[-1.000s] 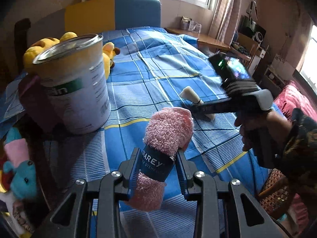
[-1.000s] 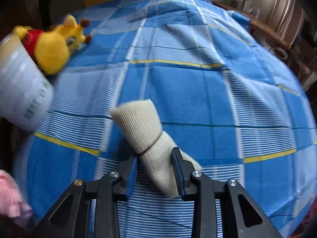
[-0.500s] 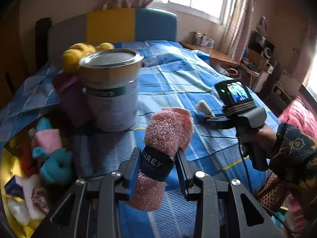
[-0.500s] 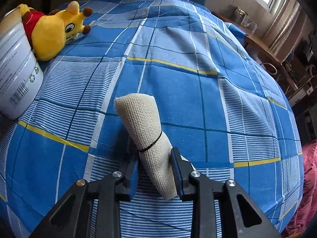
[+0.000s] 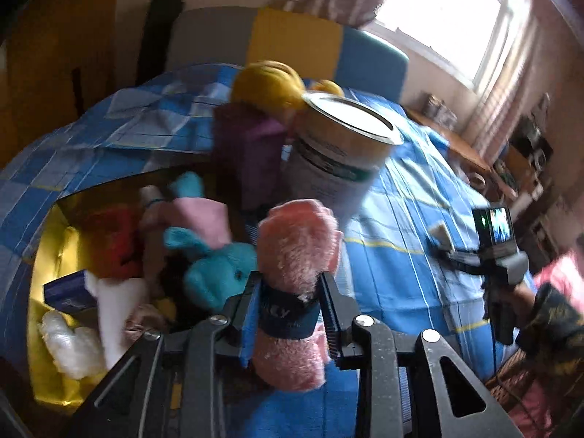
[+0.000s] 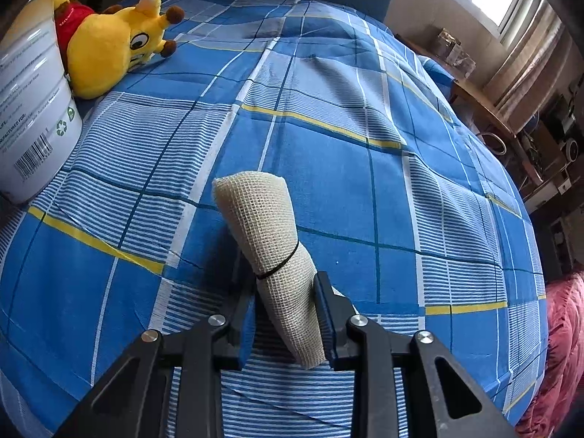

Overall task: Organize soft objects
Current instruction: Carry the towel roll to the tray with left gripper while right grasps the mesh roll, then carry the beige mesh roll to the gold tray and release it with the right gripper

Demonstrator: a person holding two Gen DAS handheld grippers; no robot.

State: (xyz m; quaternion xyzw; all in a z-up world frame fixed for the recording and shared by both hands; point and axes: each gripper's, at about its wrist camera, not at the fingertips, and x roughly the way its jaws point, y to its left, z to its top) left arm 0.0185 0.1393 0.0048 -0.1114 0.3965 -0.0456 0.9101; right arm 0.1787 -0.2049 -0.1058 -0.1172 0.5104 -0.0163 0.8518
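Note:
My left gripper (image 5: 290, 312) is shut on a rolled fluffy pink cloth (image 5: 297, 255) with a dark blue paper band, held in the air beside a yellow-lined box (image 5: 47, 248) holding several soft toys, among them a teal plush (image 5: 219, 273). My right gripper (image 6: 283, 314) is shut on a rolled beige mesh cloth (image 6: 268, 241) tied with a black band, just above the blue plaid bedspread (image 6: 365, 182). The right gripper also shows in the left wrist view (image 5: 443, 248), still holding that roll. A yellow plush toy (image 6: 113, 43) lies at the far left of the bed.
A large white tin can (image 5: 335, 160) stands on the bed between the box and the open bedspread; it shows at the left edge of the right wrist view (image 6: 29, 116). A purple object (image 5: 252, 157) leans behind it. Furniture and a pink cloth (image 6: 562, 346) lie right of the bed.
My left gripper has swung left with the pink roll, from over the bedspread toward the toy box, which now fills the lower left. My right gripper has lifted the beige roll slightly and stayed shut.

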